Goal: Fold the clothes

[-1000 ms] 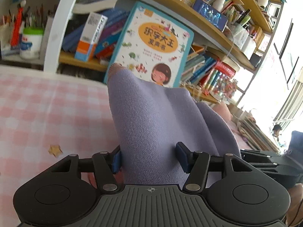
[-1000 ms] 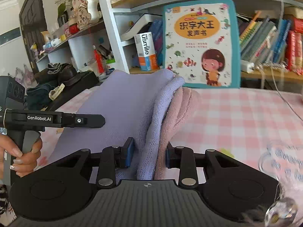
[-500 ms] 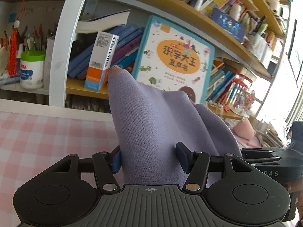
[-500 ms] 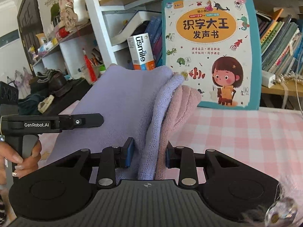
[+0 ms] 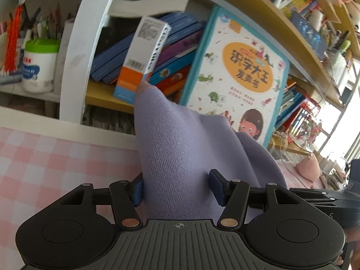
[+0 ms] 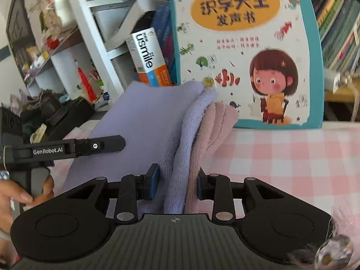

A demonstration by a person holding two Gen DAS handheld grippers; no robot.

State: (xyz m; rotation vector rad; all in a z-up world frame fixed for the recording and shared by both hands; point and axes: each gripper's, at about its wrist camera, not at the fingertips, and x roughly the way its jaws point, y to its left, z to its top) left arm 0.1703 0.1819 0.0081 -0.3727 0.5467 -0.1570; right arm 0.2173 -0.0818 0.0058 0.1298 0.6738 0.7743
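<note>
Backdrop: bookshelf (image 5: 108,96) behind checked bench (image 6: 292,157).
Grippers: left gripper (image 5: 177,189) and right gripper (image 6: 176,184) both clamp the garment (image 6: 144,121).
Progress: fold mid-carry; laying down and smoothing remain.

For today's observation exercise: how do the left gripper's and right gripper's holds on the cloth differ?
The left gripper clamps wide on plain lilac cloth; the right gripper pinches narrower.
The right's bunch shows lilac and pink layers; the left's shows lilac only.
Both hold it over the pink checked tablecloth.
</note>
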